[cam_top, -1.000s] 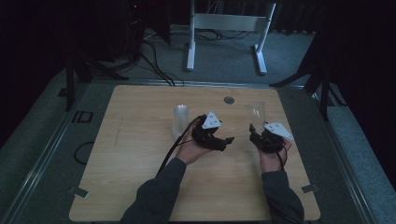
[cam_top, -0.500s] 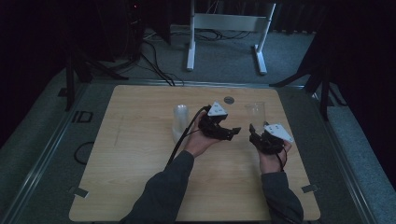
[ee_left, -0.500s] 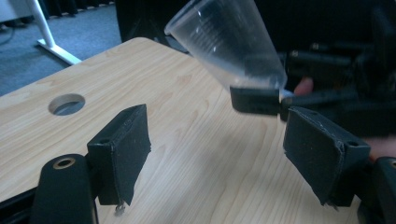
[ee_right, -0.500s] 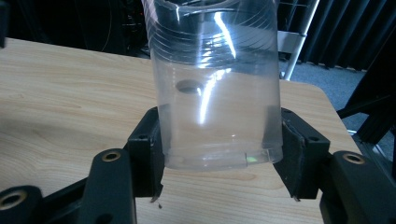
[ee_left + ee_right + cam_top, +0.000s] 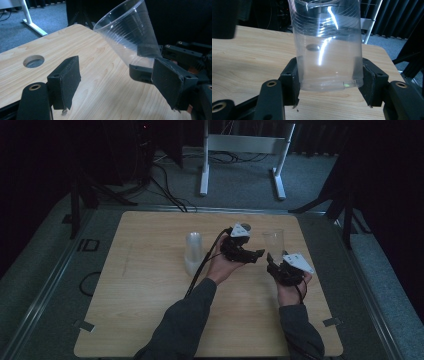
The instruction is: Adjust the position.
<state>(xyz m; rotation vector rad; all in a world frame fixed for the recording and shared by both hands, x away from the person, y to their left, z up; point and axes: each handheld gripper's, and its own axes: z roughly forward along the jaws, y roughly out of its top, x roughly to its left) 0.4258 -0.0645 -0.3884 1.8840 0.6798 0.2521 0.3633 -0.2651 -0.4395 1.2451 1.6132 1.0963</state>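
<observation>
High view: the right gripper (image 5: 274,264) holds a clear plastic cup (image 5: 273,241) by its base over the right half of the wooden table (image 5: 145,290), the cup standing upright with its mouth up. The left gripper (image 5: 256,254) sits just beside it on the left, jaws pointing toward the cup's lower part. A stack of clear cups (image 5: 193,252) stands well apart to the left, with bare tabletop around it. A round hole (image 5: 246,226) lies near the far edge, behind the left gripper. The table's right edge is near the right hand; the near half of the table is open. Left gripper view: the left gripper (image 5: 117,80) has its jaws spread wide, nothing between them; the cup (image 5: 130,37) appears beyond the right-hand jaw, tilted in this view, mouth toward upper left, base pinched in the other gripper (image 5: 150,65). The hole (image 5: 33,61) shows on the left, the table's far corner beyond. Right gripper view: the right gripper (image 5: 329,83) pinches the cup (image 5: 328,45) at its base, one pad on each side, long axis vertical, mouth at top, tabletop behind.
</observation>
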